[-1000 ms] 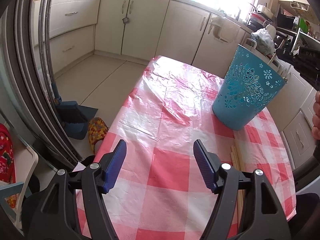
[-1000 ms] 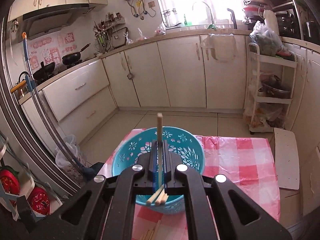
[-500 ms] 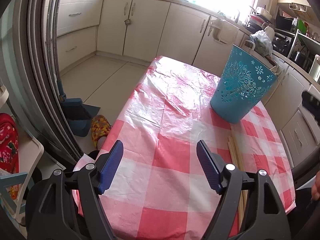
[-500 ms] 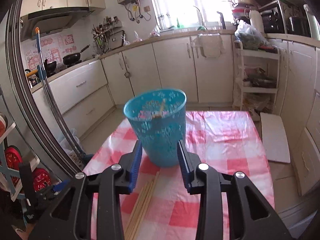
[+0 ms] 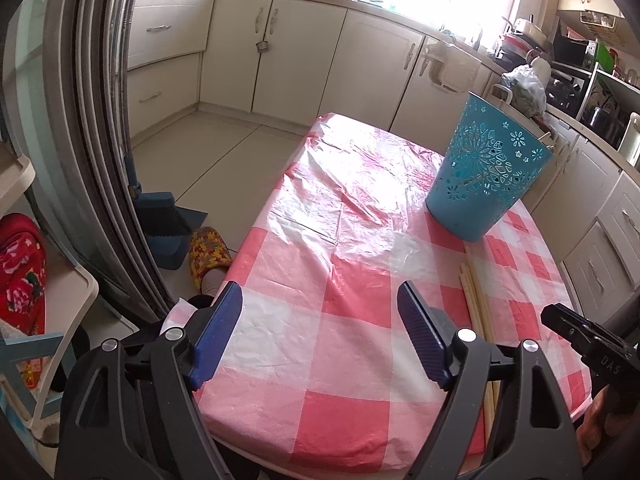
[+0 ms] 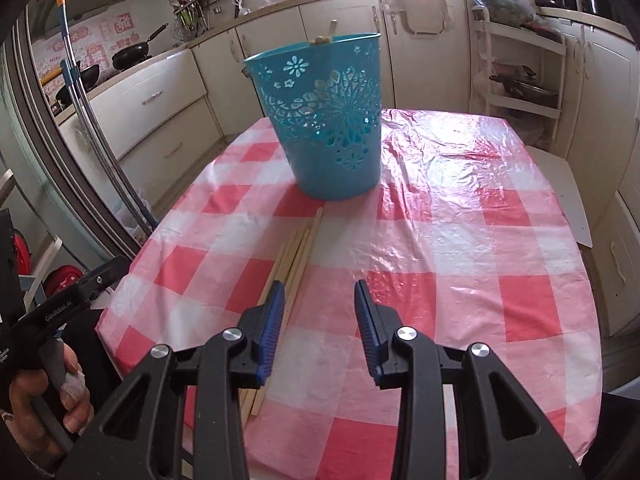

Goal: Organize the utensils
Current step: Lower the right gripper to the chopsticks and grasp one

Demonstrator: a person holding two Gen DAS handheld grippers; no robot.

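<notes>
**Table surface and items resting on it**

We see one table (image 6: 460, 248) with rounded corners, covered by a red-and-white checked cloth (image 5: 344, 320) under a clear, wrinkled plastic sheet that glares at the far end. In the right wrist view, a blue perforated basket (image 6: 328, 120) stands upright on the cloth at upper centre. Just below it, a bundle of wooden chopsticks (image 6: 294, 256) lies flat, running lengthwise toward the lower centre of the frame. In the left wrist view we find the same chopsticks (image 5: 474, 300) at lower right.
</notes>
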